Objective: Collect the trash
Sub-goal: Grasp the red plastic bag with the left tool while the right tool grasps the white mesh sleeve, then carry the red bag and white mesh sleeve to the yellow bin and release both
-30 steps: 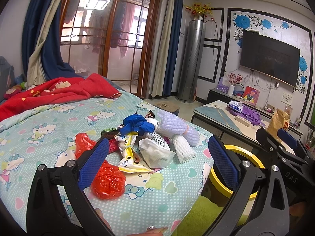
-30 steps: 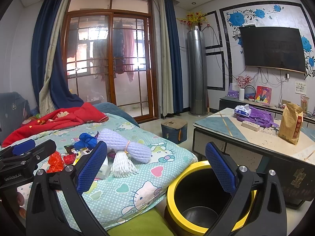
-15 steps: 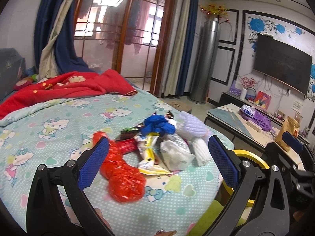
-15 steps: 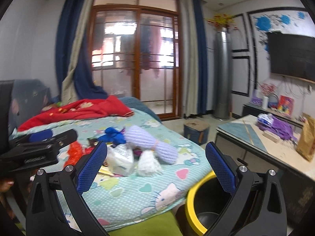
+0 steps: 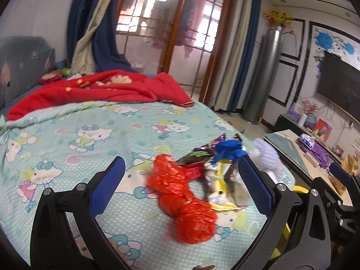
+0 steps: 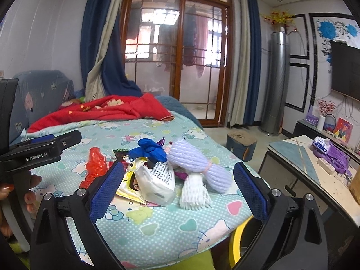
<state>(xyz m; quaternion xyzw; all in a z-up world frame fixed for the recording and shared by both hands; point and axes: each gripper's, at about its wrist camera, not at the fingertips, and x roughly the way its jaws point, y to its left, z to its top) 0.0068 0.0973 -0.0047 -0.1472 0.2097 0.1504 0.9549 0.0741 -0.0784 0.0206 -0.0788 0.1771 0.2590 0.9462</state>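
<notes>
**Trash heap on bedspread: handling notes, both grippers empty**

Left gripper [image 5: 181,184]: jaws standing wide apart, holding nothing, hovering low over the bedspread [image 5: 90,139] and pointing at the near-left end of the heap. Right gripper [image 6: 177,184]: likewise spread and empty, framing the heap's middle from the near edge of the bed.

Item, red plastic bag [image 5: 182,198]: lying directly between the left fingers, nearest piece. Judged feather-light, crumpled, slippery film; likely best pinched across a bunched knot rather than a loose flap.

Item, yellow wrapper [image 5: 219,193]: lying just right of the red bag, touching it. Thin and flat; probably needing an edge grip.

Item, white packet [image 6: 157,184]: sitting between the right fingers. Soft, compressible.

Item, lilac foam net [image 6: 198,164]: lying right of the packet, tied at one end. Springy, light; the tied waist looks the surest hold.

Item, blue crumpled glove or bag [image 6: 150,149]: resting on the far side of the heap; which it is cannot be told.

Receptacle, yellow-rimmed bin [image 6: 236,240]: standing on the floor at the bed's near-right corner, mostly hidden.
</notes>
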